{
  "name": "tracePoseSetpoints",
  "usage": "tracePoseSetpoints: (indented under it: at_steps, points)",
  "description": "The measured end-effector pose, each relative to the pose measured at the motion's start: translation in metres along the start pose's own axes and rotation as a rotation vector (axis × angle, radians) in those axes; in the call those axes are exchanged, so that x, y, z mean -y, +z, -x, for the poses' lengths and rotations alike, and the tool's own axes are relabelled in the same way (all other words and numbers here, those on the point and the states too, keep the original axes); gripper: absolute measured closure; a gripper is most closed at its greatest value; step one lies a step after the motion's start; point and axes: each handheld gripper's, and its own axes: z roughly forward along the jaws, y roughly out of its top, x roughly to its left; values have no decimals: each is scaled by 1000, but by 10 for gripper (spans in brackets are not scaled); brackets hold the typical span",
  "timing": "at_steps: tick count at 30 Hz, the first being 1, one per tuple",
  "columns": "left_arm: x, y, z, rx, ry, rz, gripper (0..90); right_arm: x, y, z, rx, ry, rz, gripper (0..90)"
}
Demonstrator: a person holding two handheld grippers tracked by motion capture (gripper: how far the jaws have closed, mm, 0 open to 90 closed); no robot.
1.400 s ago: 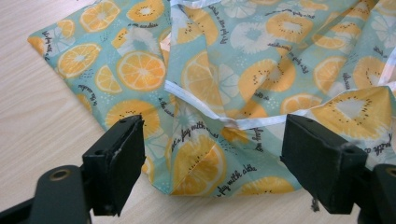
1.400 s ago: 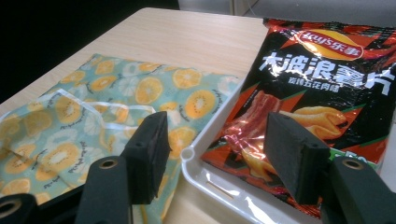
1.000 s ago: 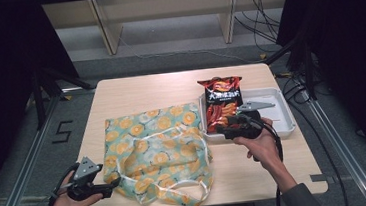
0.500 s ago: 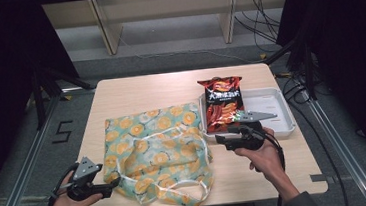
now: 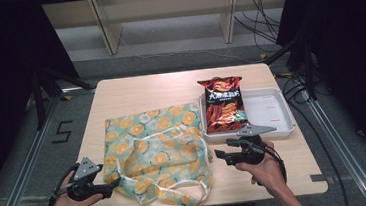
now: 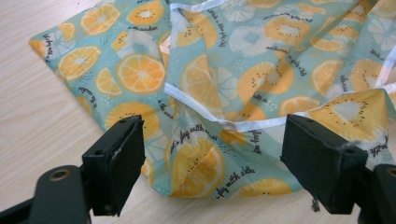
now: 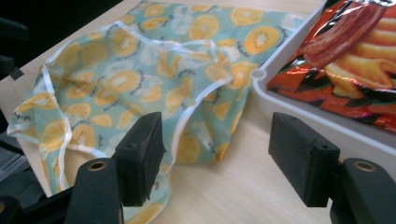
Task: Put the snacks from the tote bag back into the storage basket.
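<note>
A teal cloth bag (image 5: pixel 157 150) printed with orange and kiwi slices lies crumpled on the table, its white-trimmed handles loose on top. A red chip bag (image 5: pixel 224 104) rests in the left end of a white tray (image 5: pixel 272 108). My left gripper (image 5: pixel 112 185) is at the bag's near left corner. Its jaws stand open on either side of a fold of the cloth (image 6: pixel 210 163) without pressing it. My right gripper (image 5: pixel 222 147) sits just in front of the tray, pointing left at the bag's right edge (image 7: pixel 205 116), open with nothing in it.
The tray's rim (image 7: pixel 299 112) lies close on the right side of the right gripper view. Bare tabletop (image 5: pixel 140 91) stretches behind the bag. The table's near edge runs just below both hands. Cables trail on the floor at the far right.
My right gripper has come back from the tray's front edge, moving nearer and lower to the table in front of the tray. The left gripper and the bag have not moved.
</note>
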Motion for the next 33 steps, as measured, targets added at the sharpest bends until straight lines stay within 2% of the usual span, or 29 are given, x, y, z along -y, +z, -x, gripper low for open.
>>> tracePoseSetpoints:
  at_steps: [1, 2, 4, 5, 7, 8, 9, 11, 12, 13, 14, 15, 19, 21, 22, 25, 29, 31, 32, 33]
  points:
    - [0, 0, 0, 0, -3, 2, 209, 2, -1, -4, -9, 31, -19, 355]
    - [0, 0, 0, 1, 0, 3, 209, 3, 0, -2, -17, -2, -13, 353]
    - [0, 0, 0, 0, -2, 1, 209, 6, 0, -8, -21, 18, -18, 352]
    - [0, 0, 0, 0, -2, 0, 209, 7, -1, -7, -14, -4, -24, 350]
    - [0, 0, 0, 0, -2, 1, 209, 9, -1, -10, -26, -11, -19, 348]
    - [0, 0, 0, 0, 0, 7, 209, 10, -3, -15, -19, 22, -33, 348]
    - [1, 0, 1, -2, -7, 7, 209, 11, -3, -14, -25, -8, -17, 347]
    - [0, 0, 1, -1, -5, 3, 209, 12, -3, -15, -27, -26, -16, 340]
    - [0, 0, 0, 1, 2, 3, 209, 13, -5, -19, -28, 7, -28, 336]
    - [0, 1, 1, 6, -13, 0, 209, 14, -5, -19, -34, 6, -29, 335]
    - [0, 1, 1, 5, -11, 0, 209, 14, -6, -18, -18, -32, -26, 335]
    - [0, 0, 0, 2, 7, 0, 209, 15, -5, -18, -29, -25, -30, 335]
    - [0, 1, 1, 3, -3, 2, 209, 17, -7, -20, -19, -24, -37, 333]
    - [0, 0, 1, 4, -4, 0, 209, 19, -9, -21, 6, -41, -37, 333]
    - [1, 1, 1, 6, -13, 2, 209, 19, -8, -20, 1, -48, -32, 333]
    - [0, 0, 1, 1, 5, 0, 209, 21, -12, -22, 19, -58, -39, 333]
    - [0, -1, 1, 1, 9, -10, 209, 23, -13, -22, 17, -49, -38, 332]
    - [0, 0, 1, -6, 8, -10, 209, 23, -13, -21, 0, -49, -42, 331]
    - [0, 0, 1, -4, 8, -10, 209, 23, -14, -24, 24, -17, -47, 330]
    - [0, -1, 1, 1, 10, -11, 209, 23, -14, -23, 24, -36, -45, 330]
